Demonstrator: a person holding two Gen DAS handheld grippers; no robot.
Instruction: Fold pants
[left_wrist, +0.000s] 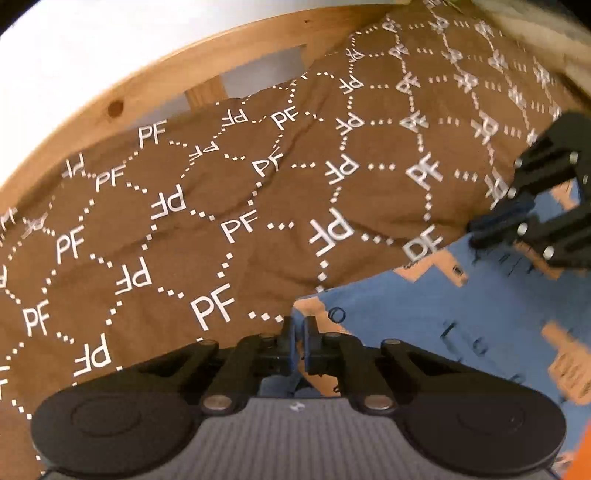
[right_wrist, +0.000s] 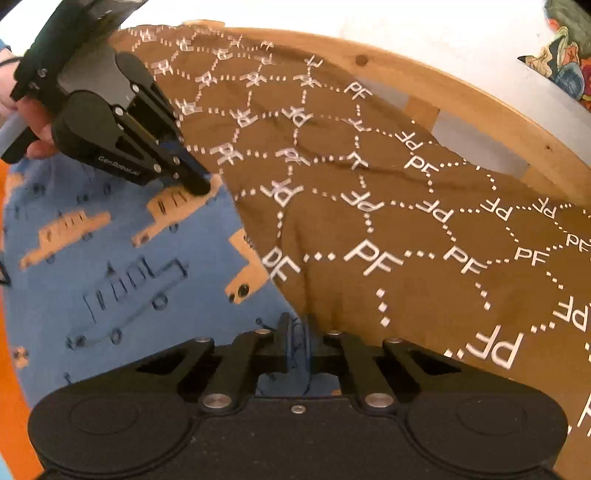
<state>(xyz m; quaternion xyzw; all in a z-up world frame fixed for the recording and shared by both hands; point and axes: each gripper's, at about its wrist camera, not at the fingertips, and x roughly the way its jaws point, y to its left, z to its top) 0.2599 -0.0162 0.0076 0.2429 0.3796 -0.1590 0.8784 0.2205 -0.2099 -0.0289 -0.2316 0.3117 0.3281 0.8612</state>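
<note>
One pair of blue cotton pants with orange truck prints (right_wrist: 110, 266), two black two-finger grippers. Left gripper (left_wrist: 299, 332) clenched on the pants' edge at 6 o'clock in its own view; right gripper (right_wrist: 295, 332) likewise clenched on blue fabric, 6 o'clock. Pants lie on a brown PF-monogram bedspread (left_wrist: 184, 221), wrinkled, soft. Curved wooden bed frame (left_wrist: 155, 81) bounds it at 12; open spread from 9 to 1
</note>
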